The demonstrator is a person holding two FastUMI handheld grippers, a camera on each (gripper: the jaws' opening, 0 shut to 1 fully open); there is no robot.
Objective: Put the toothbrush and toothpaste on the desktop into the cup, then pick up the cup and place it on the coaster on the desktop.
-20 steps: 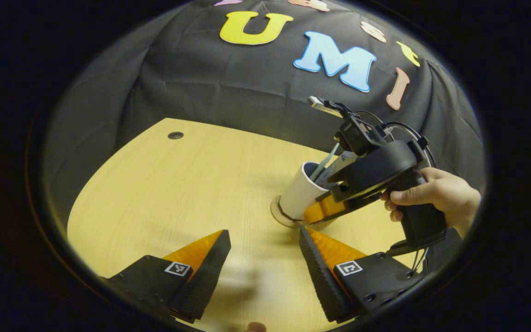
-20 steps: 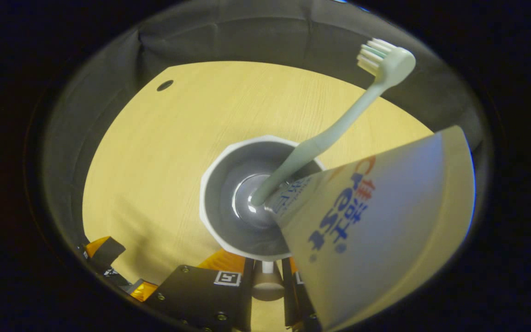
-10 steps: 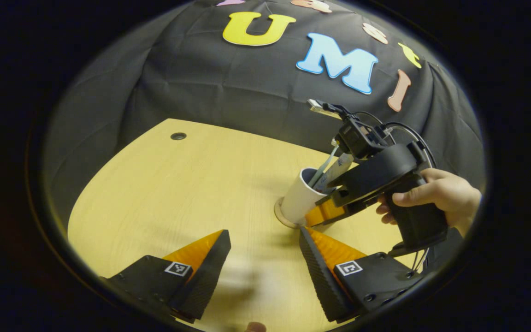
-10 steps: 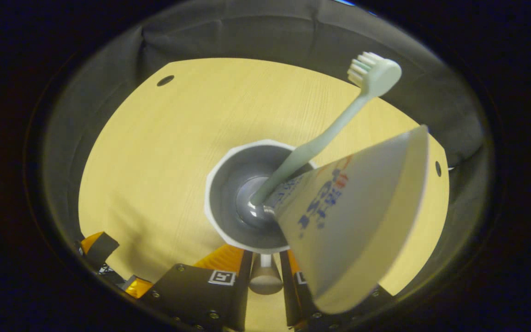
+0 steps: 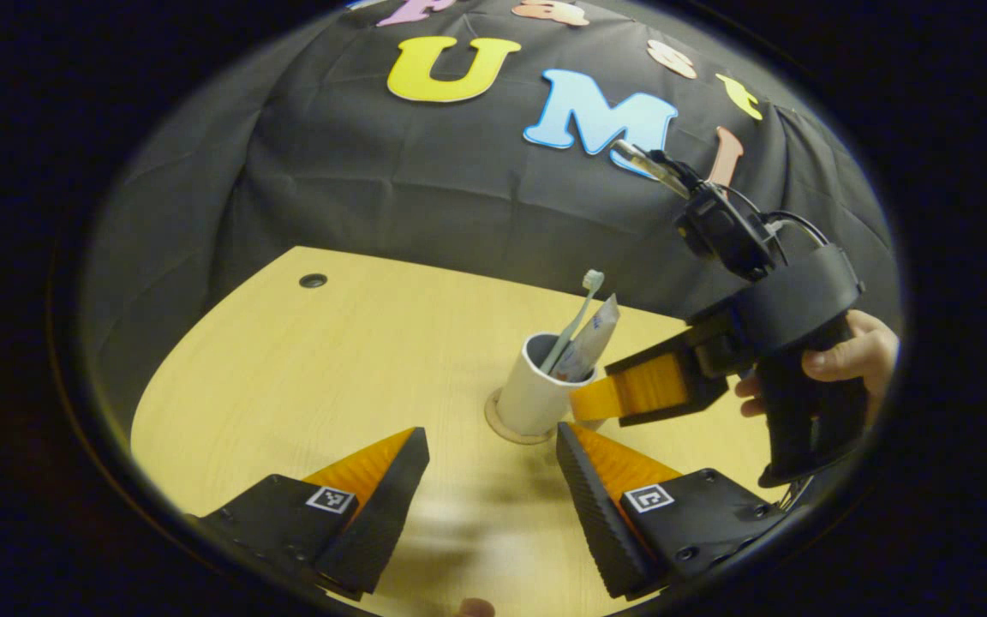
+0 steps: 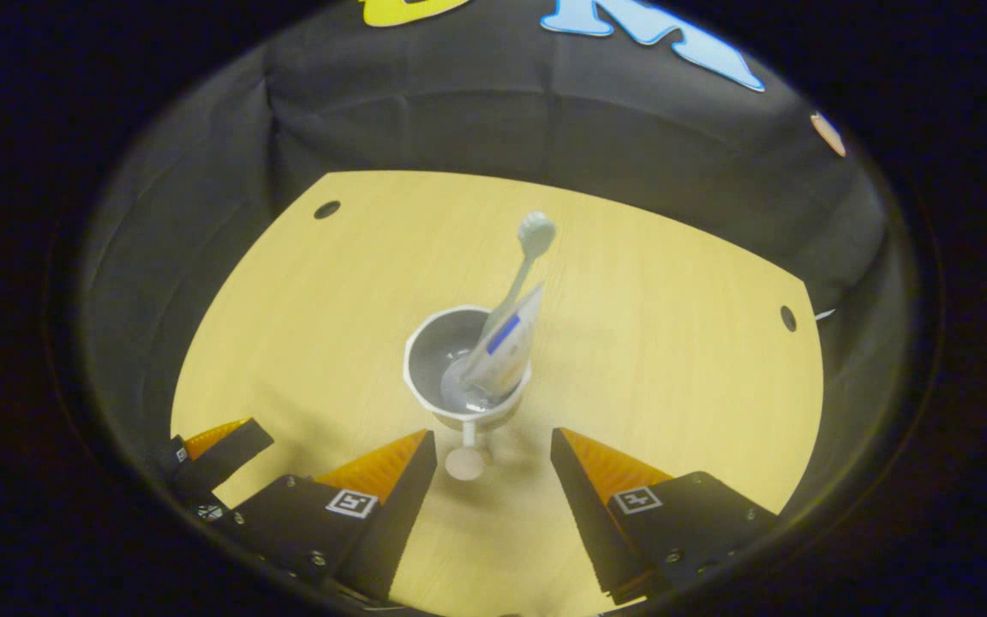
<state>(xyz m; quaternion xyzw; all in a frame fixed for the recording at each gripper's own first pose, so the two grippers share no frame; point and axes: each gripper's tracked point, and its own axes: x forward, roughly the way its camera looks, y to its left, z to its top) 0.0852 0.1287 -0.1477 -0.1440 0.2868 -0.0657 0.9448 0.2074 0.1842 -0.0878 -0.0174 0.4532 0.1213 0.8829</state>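
A white cup stands upright on a round coaster on the wooden desk. In it lean a pale green toothbrush and a toothpaste tube. In the right gripper view the cup sits just ahead of my open right gripper, with its small handle between the fingers and untouched. The toothbrush and the tube stick out of it. My left gripper is open low over the desk, just in front of the coaster, with nothing in it.
A hand holds the right gripper to the right of the cup. The desk has cable holes at the far left and the far right. Black cloth walls stand behind the desk.
The right gripper has let go of the cup's handle, opened and drawn back and up. The cup went from tilted to upright on the coaster. The left gripper has barely moved.
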